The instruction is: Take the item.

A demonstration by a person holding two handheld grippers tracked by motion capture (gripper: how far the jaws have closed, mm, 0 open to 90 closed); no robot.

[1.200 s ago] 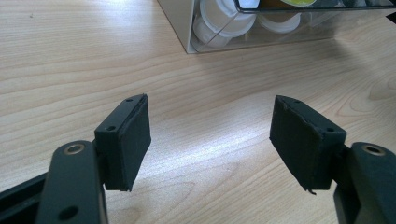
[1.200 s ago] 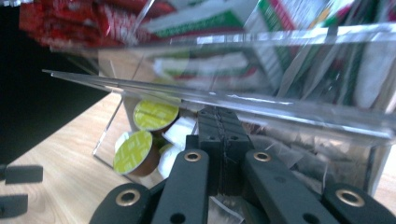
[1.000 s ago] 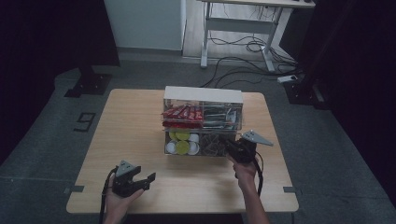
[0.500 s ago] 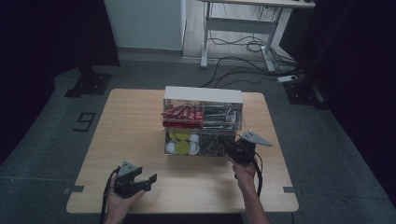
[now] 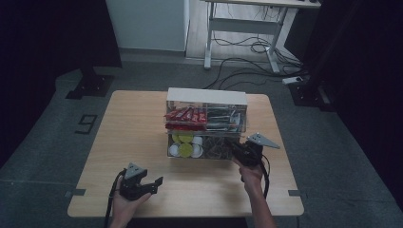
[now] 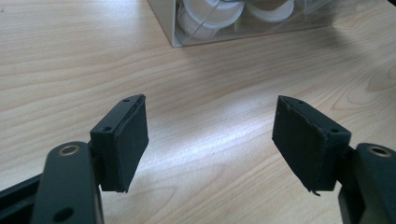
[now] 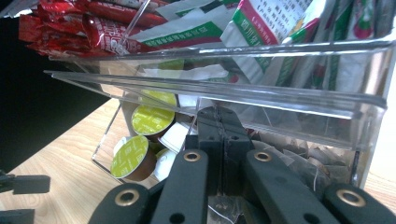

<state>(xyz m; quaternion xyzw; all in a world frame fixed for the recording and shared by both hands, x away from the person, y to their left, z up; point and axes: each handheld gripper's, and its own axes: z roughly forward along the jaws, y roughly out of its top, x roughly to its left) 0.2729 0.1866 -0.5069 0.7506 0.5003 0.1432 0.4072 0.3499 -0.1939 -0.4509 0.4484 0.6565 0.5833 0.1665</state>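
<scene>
We've got the right gripper (image 5: 236, 148) w/ jaws closed tight, empty, reaching into the clear organizer's (image 5: 207, 97) lower bin at counter center. Left gripper (image 5: 153, 183) waits wide open, empty, near the front edge. Next, probably: open the jaws around one tea bag (image 7: 299, 161).

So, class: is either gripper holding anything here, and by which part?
The left gripper is open over bare table, holding nothing. The right gripper is shut inside the clear organiser's lower compartment; whether it pinches anything cannot be told.

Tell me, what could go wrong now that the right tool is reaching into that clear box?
The right tool sits shut inside the clear organizer's lower tier, under a thin shelf. Lifting carelessly could knock that shelf or tip the organizer. Pulling out could drag the green-lidded pods onto the table.
</scene>
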